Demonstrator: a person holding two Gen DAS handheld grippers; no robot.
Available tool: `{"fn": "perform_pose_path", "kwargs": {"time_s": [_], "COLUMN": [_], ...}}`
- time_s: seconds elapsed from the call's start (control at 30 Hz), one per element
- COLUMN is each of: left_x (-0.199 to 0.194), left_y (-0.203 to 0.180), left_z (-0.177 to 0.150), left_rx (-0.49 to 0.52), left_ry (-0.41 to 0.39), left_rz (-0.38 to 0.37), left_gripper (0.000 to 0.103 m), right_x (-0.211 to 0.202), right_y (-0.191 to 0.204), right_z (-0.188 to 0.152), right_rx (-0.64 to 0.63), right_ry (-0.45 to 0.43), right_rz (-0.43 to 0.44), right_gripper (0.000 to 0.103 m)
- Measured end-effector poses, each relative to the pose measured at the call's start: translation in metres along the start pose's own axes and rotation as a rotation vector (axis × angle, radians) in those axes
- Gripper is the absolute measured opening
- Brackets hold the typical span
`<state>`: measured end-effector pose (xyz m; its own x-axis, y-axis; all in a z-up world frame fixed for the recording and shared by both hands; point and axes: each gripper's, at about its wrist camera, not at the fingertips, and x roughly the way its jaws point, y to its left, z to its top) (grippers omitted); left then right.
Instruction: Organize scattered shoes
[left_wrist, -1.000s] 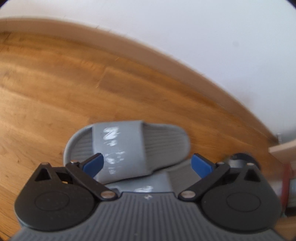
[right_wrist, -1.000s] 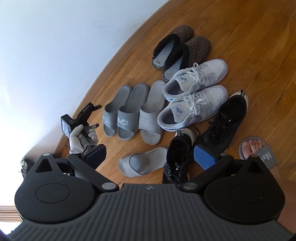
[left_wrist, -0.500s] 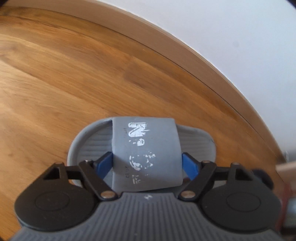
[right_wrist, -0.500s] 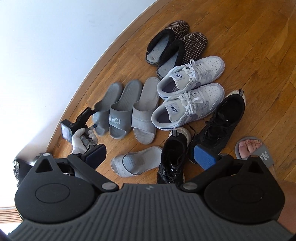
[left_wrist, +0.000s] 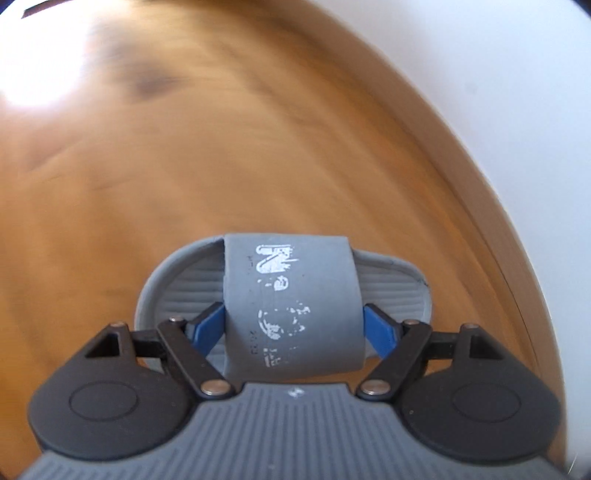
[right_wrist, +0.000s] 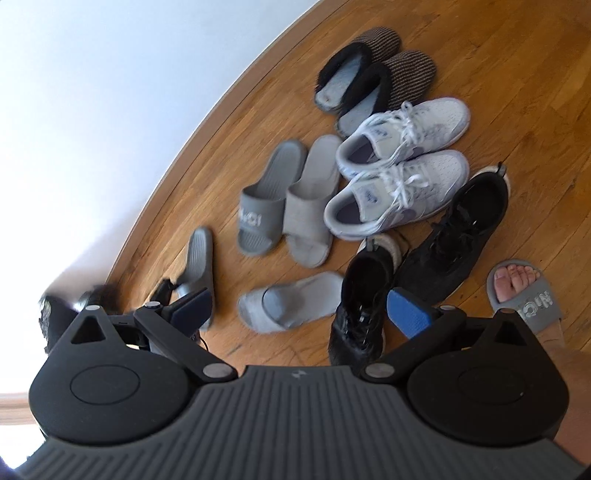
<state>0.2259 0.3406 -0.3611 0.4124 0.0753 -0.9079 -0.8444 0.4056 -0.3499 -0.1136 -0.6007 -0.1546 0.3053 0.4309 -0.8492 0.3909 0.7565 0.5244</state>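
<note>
Left wrist view: the left hand-held gripper (left_wrist: 293, 328) is clamped on the strap of a grey slide sandal (left_wrist: 288, 295), one blue pad at each side of the strap, the sandal held above the blurred wooden floor (left_wrist: 221, 155), with the white wall (left_wrist: 517, 92) far right. In the right wrist view the right hand-held gripper (right_wrist: 301, 308) stands wide and holds nothing. Nearest it lie a light grey slipper (right_wrist: 291, 301) on its side and a black sneaker (right_wrist: 364, 299); to the right is a person's foot (right_wrist: 524, 291) in a grey slide. At the left the held sandal shows again, tilted off the floor. Farther on, a second black sneaker (right_wrist: 461, 232), then a grey slide (right_wrist: 269, 199) and a grey slipper (right_wrist: 312, 201) side by side, touching — then two white sneakers (right_wrist: 402, 162), and farthest a pair of brown knit slippers (right_wrist: 373, 77) near the baseboard (right_wrist: 207, 122).
</note>
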Motion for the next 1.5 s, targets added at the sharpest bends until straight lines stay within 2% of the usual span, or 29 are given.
{"fn": "perform_pose_path", "kwargs": {"time_s": [0.13, 0.3, 0.4, 0.5, 0.57, 0.6, 0.63, 0.73, 0.83, 0.87, 0.93, 1.03, 1.1, 1.23, 1.3, 1.37, 1.5], "left_x": [-0.023, -0.057, -0.089, -0.116, -0.132, -0.14, -0.143, -0.155, -0.135, -0.128, -0.114, -0.092, -0.073, -0.047, -0.046, -0.04, -0.04], "left_y": [0.064, 0.101, 0.106, 0.106, 0.099, 0.092, 0.093, 0.062, 0.05, 0.045, 0.033, 0.019, 0.022, 0.032, 0.039, 0.043, 0.053], "left_z": [-0.009, -0.018, -0.018, -0.015, -0.015, -0.017, -0.02, -0.046, -0.057, -0.059, -0.065, -0.069, -0.068, -0.079, -0.072, -0.063, -0.063], "left_rx": [-0.083, -0.062, 0.005, 0.119, 0.257, 0.366, 0.42, 0.943, 1.174, 1.21, 1.254, 1.28, 1.295, 1.393, 1.377, 1.31, 1.212], "left_ry": [0.079, 0.211, 0.238, 0.218, 0.176, 0.14, 0.121, -0.077, 0.03, 0.067, 0.052, 0.016, 0.006, -0.007, -0.012, 0.004, -0.038], "left_rz": [-0.007, 0.052, 0.013, -0.019, -0.083, -0.103, -0.106, -0.078, -0.195, -0.2, -0.137, -0.112, -0.084, -0.004, 0.023, 0.045, 0.061], "left_gripper": [0.086, 0.095, 0.099, 0.103, 0.103, 0.103, 0.103, 0.103, 0.102, 0.102, 0.1, 0.098, 0.093, 0.091, 0.091, 0.093, 0.093], "right_x": [-0.007, -0.015, -0.022, -0.028, -0.033, -0.036, -0.036, -0.036, -0.036, -0.037, -0.038, -0.041, -0.042, -0.046, -0.047, -0.049, -0.036], "right_y": [0.001, 0.007, 0.005, 0.001, 0.0, 0.0, -0.001, -0.003, -0.006, -0.004, 0.0, 0.005, 0.009, 0.016, 0.02, 0.024, 0.01], "right_z": [-0.017, -0.048, -0.064, -0.076, -0.083, -0.087, -0.091, -0.101, -0.103, -0.098, -0.088, -0.074, -0.064, -0.044, -0.035, -0.025, -0.024], "right_rx": [-0.009, -0.059, -0.063, -0.052, -0.05, -0.052, -0.057, -0.059, -0.04, -0.05, -0.069, -0.098, -0.118, -0.156, -0.176, -0.195, -0.27], "right_ry": [0.01, 0.042, 0.039, 0.021, 0.018, 0.019, 0.024, 0.039, 0.048, 0.039, 0.021, -0.007, -0.026, -0.063, -0.081, -0.1, -0.123], "right_rz": [0.021, 0.057, 0.065, 0.066, 0.067, 0.068, 0.067, 0.059, 0.043, 0.042, 0.041, 0.038, 0.037, 0.034, 0.032, 0.031, 0.01], "right_gripper": [0.103, 0.103, 0.103, 0.103, 0.103, 0.103, 0.103, 0.103, 0.103, 0.103, 0.103, 0.103, 0.103, 0.103, 0.103, 0.103, 0.103]}}
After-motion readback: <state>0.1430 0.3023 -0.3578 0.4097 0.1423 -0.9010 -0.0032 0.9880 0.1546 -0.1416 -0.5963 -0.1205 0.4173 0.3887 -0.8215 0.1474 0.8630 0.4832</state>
